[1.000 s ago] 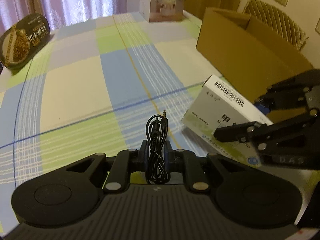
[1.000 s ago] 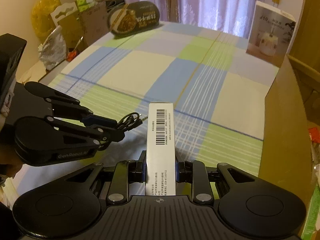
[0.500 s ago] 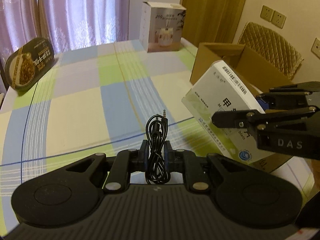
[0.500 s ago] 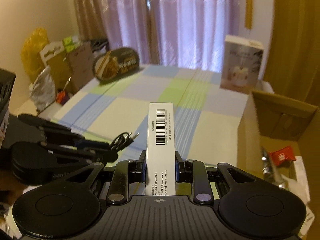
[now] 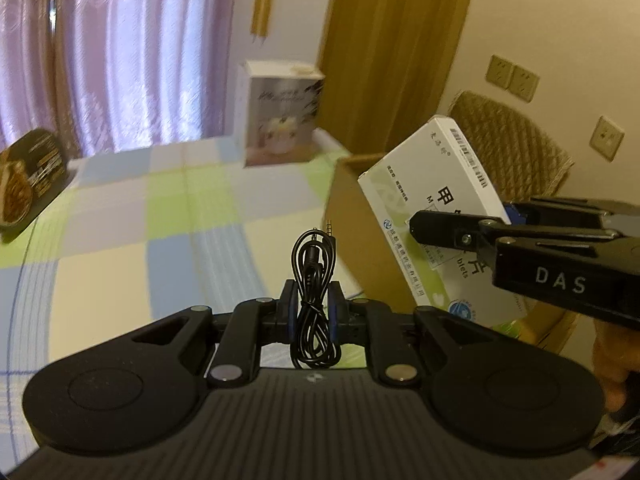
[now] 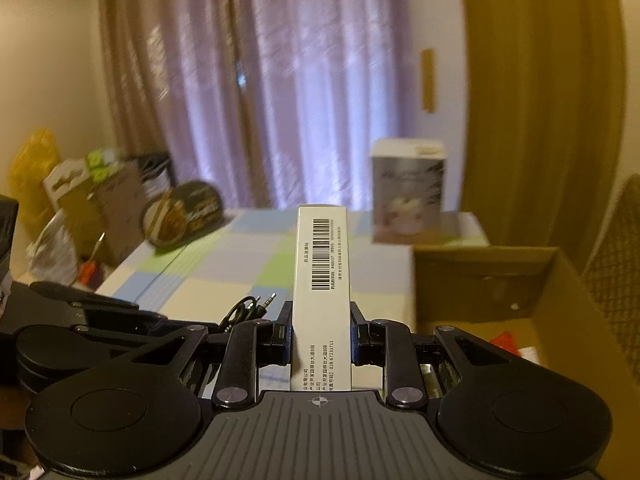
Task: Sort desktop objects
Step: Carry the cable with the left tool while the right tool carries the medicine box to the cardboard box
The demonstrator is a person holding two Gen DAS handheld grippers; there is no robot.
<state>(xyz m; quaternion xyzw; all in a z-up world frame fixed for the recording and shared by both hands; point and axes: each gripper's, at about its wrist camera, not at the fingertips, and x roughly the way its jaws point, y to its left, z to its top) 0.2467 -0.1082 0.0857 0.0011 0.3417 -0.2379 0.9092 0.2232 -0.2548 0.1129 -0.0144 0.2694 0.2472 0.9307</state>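
Left wrist view: your left gripper (image 5: 314,312) is clenched on a coiled black audio cable (image 5: 314,280), the bundle standing upright between the blue pads with its two plug tips pointing up and forward. The cable is off the checked pastel tablecloth (image 5: 160,216), carried in the air. To its right, your right gripper (image 5: 436,232) grasps a flat white medicine carton with a barcode (image 5: 416,200), tilted with its long axis rising away from the fingers. The open brown cardboard box (image 5: 352,208) sits directly behind that carton, at the table's right edge. A tall white product box (image 5: 280,116) stands at the far end of the table; a dark oval tin (image 5: 28,184) leans at far left.

Right wrist view: the white medicine carton (image 6: 322,280) runs straight forward along the fingers, narrow barcoded face up, firmly pinched at its near half. The cardboard box (image 6: 500,280) lies ahead and to the right, its opening facing up, with a red item (image 6: 506,338) inside. The left gripper (image 6: 224,324) and its cable (image 6: 248,306) sit just to the left, lower.

Judgement: the box lies to the right of both grippers, and your right hand is the nearer. The carton should go in first; bring its far end over the rim before releasing.
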